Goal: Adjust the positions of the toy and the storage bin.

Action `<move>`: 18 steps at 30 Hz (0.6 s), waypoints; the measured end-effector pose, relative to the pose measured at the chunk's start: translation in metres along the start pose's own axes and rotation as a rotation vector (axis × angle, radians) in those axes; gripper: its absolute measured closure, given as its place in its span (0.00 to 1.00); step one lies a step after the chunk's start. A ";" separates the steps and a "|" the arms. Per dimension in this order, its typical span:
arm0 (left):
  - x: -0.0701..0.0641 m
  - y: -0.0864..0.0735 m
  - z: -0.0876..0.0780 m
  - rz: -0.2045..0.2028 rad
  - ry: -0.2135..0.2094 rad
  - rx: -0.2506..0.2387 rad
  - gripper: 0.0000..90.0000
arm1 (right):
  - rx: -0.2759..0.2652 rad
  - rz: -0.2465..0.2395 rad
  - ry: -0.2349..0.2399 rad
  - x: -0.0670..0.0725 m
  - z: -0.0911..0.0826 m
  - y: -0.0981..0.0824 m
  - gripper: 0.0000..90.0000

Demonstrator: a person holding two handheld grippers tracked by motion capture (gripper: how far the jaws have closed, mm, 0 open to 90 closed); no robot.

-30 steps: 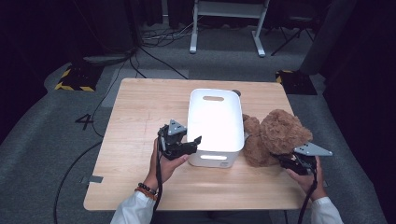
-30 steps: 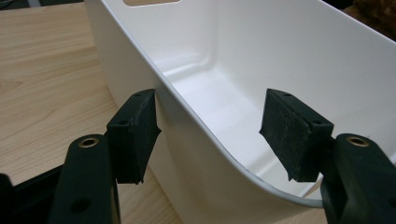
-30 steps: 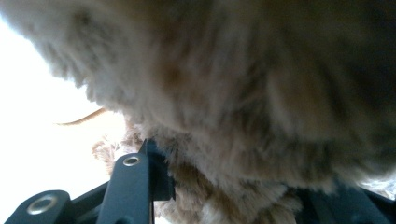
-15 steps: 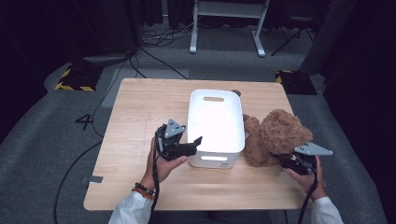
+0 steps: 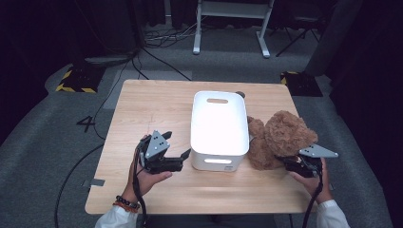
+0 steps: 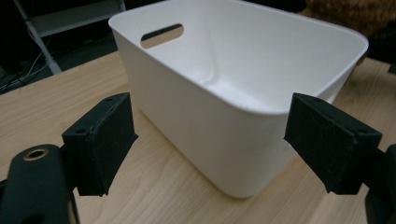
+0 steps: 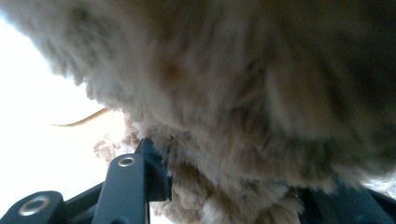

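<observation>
A deep white plastic bin [image 5: 217, 127] with a slot handle stands mid-table on the pale wooden table [image 5: 152, 109]. Against its right side slumps a shaggy brown plush teddy bear [image 5: 280, 138], fur bunched in the closed right gripper [image 5: 291, 162]. The left gripper [image 5: 183, 159], near the bin's left wall, has just been opening, with nothing between its pads.

- The bin [image 5: 219, 124] is plain white inside and out, with no pattern.
- The teddy bear [image 5: 278, 138] is brown all over; in the right gripper view its fur [image 7: 224, 93] looks lighter, tan to grey-brown, though the picture is too blurred to be sure.
- The table [image 5: 152, 109] is pale wood with a fine grain.
- The left gripper [image 5: 183, 158] has black jaws and a grey plate.
- The right gripper [image 5: 285, 161] is black under a grey plate.
- The floor [image 5: 57, 156] is grey carpet, with a yellow-and-black striped plate [image 5: 76, 80].
- The sleeves [image 5: 114, 219] are white.
</observation>
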State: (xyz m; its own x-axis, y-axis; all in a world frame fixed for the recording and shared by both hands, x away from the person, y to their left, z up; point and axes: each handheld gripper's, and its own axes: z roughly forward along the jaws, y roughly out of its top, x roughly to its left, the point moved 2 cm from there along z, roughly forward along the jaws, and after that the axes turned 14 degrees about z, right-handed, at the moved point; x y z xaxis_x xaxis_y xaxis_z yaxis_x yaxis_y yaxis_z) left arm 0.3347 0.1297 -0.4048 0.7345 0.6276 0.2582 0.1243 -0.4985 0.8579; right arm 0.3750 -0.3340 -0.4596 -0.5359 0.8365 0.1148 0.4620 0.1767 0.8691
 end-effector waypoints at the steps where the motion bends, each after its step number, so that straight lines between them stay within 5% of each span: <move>1: -0.001 -0.005 0.000 0.021 -0.004 0.021 0.18 | 0.000 -0.001 -0.001 0.000 0.000 0.000 0.60; 6: -0.007 -0.027 0.004 0.065 -0.032 0.086 0.19 | -0.006 -0.003 0.006 0.000 0.000 -0.001 0.65; 8: -0.010 -0.047 0.009 0.070 -0.044 0.145 0.20 | -0.007 -0.007 0.008 -0.001 0.000 -0.001 0.66; 18: -0.012 -0.097 0.024 0.017 -0.080 0.301 0.21 | -0.032 0.001 0.036 -0.002 0.000 -0.002 0.72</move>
State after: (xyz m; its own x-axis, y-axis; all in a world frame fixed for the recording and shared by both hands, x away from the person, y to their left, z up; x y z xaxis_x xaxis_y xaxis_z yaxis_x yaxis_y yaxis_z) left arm 0.3303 0.1561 -0.5015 0.7872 0.5739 0.2255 0.2941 -0.6709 0.6808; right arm 0.3752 -0.3358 -0.4621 -0.5610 0.8171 0.1327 0.4402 0.1587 0.8837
